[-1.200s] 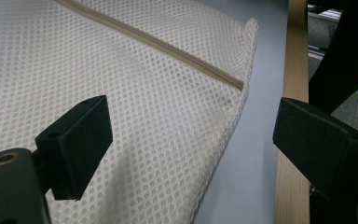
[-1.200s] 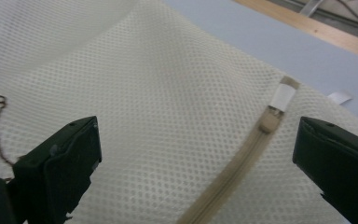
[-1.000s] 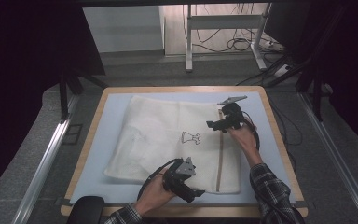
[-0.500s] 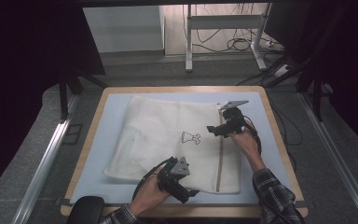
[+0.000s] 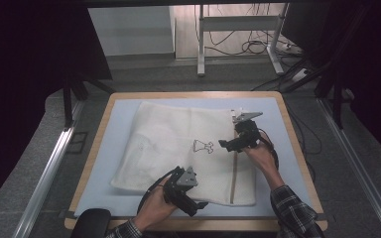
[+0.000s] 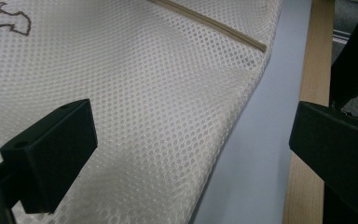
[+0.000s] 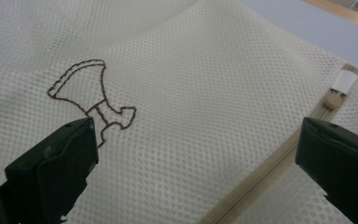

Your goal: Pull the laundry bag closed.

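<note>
A white mesh bag (image 5: pixel 173 144) lies flat on the blue mat (image 5: pixel 109 183); it has a brown stitched figure (image 5: pixel 203 147) and a tan zipper (image 5: pixel 234 173) down its right side. My left gripper (image 5: pixel 193 200) is at the bag's near edge and stands open. In the left gripper view the mesh bag's (image 6: pixel 158 93) corner edge runs between the open left gripper's (image 6: pixel 191 154) jaws. My right gripper (image 5: pixel 230 144) hovers open over the bag's middle. Its own view has the stitched figure (image 7: pixel 91 98) by the left jaw and the zipper (image 7: pixel 261 172) and zipper pull (image 7: pixel 342 83) near the right jaw.
The mat covers a wooden table (image 5: pixel 297 148) whose near edge (image 6: pixel 307 140) lies just past the bag's corner. Metal rails (image 5: pixel 44 173) flank the table on the grey floor. A stand with cables (image 5: pixel 238 39) is behind it.
The right gripper has come a little nearer the person, lower over the bag. The left gripper has shifted slightly left along the bag's near edge.
</note>
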`<state>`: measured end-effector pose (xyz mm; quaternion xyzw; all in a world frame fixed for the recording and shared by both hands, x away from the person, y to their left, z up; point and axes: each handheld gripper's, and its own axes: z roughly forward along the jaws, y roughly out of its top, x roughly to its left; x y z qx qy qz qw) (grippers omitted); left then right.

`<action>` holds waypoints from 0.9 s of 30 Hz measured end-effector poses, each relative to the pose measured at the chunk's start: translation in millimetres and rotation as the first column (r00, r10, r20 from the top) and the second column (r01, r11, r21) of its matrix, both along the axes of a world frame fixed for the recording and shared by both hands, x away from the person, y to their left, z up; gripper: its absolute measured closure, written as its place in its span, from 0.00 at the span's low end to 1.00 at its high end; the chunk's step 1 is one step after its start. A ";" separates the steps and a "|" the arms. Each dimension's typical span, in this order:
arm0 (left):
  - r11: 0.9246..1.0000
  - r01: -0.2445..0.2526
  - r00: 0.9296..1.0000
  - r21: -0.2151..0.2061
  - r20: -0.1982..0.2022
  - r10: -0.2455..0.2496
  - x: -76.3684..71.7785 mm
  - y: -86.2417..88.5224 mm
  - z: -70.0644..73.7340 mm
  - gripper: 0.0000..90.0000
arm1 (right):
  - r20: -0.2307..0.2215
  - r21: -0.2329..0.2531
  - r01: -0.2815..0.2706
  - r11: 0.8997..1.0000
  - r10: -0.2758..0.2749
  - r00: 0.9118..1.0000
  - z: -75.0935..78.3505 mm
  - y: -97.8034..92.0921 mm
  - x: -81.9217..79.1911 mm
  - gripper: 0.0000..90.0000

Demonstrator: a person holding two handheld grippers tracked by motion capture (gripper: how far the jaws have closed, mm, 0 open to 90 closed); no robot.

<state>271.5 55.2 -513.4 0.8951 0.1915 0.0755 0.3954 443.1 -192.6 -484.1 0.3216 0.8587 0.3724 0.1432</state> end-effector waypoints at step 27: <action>0.997 -0.066 0.998 -0.044 0.012 0.067 -7.4 28.2 2.9 0.01 | 0.049 0.018 -0.014 1.000 0.013 0.999 10.8 -7.8 -48.0 0.00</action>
